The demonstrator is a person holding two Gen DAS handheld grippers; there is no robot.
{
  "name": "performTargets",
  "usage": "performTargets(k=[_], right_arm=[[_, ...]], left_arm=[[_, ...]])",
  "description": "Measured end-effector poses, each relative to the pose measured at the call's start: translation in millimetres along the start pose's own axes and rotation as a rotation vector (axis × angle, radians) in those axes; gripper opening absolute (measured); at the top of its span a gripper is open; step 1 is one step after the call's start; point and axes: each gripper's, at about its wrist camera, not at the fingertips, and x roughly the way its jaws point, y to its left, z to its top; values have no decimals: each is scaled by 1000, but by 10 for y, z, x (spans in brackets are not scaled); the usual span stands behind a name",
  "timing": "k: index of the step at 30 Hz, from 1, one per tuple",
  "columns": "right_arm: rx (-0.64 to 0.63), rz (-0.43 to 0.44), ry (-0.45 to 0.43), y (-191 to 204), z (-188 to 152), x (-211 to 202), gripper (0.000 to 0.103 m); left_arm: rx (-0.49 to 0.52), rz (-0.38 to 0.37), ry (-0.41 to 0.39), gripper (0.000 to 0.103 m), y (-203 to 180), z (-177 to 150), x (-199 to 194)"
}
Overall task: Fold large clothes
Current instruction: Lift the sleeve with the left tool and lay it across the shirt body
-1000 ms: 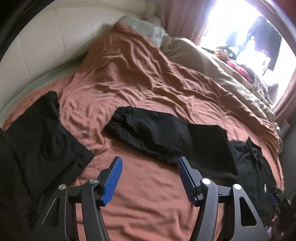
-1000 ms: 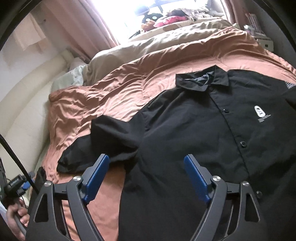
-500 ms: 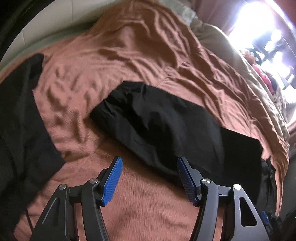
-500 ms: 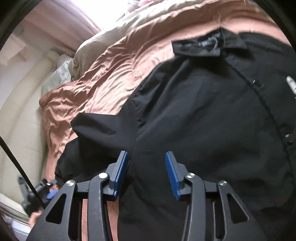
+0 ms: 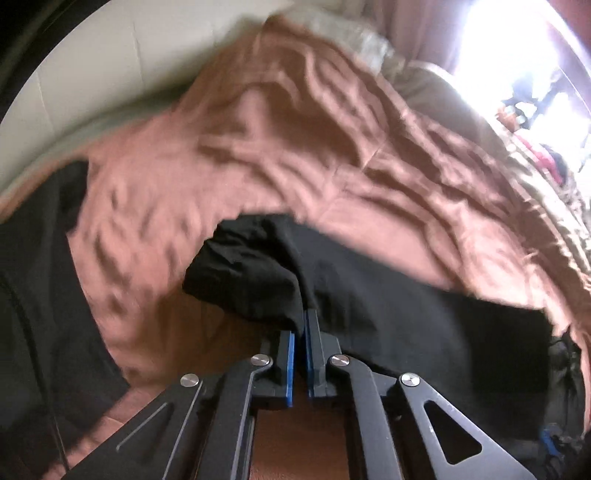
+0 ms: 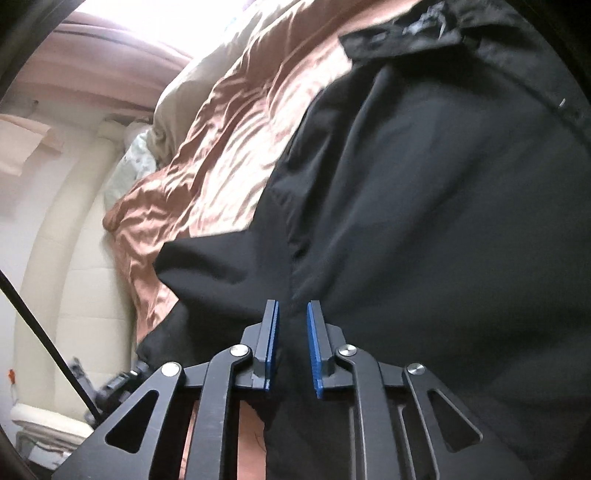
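Note:
A black button-up shirt [image 6: 443, 221] lies spread on a brown bedspread [image 6: 229, 129], with its collar [image 6: 406, 33] at the far end. In the left wrist view its sleeve [image 5: 258, 273] stretches out to the left. My left gripper [image 5: 301, 324] is shut on the near edge of that sleeve, and the cloth bunches up at its tips. My right gripper [image 6: 291, 306] sits low over the shirt's side by the armpit seam. Its jaws are closing, with a narrow gap left and black cloth lying between the blue pads.
Another dark garment [image 5: 37, 295] lies on the bedspread [image 5: 295, 129] at the left. A cream padded headboard [image 5: 110, 66] curves round the far side. A beige duvet [image 6: 192, 74] and a pale pillow [image 6: 136, 166] lie near the bright window.
Both grippers have come down and closer to the shirt. The left one has gone from wide open to shut on the sleeve edge. The right jaws have narrowed steadily.

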Motion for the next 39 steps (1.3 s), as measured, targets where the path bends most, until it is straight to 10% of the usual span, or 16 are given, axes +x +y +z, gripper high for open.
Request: performTargets(k=[12,16,28,39], right_arm=[[-8,47,-15,-32,111,-168,11],[10,54,-85,13,-22,-452,73],[51,-119,-244,-452,-446,-1554,74],[178,-105,-326,-768,-430,-2091,74]], left_arm=[[140,-208,-249,4,-784,397,-1519],[192,-269,-283,4,-1185,424,-1871],[350,-486,-309,4,-2393,163,-2601],[476,-642,-246,4,-3394,-253,-2791]])
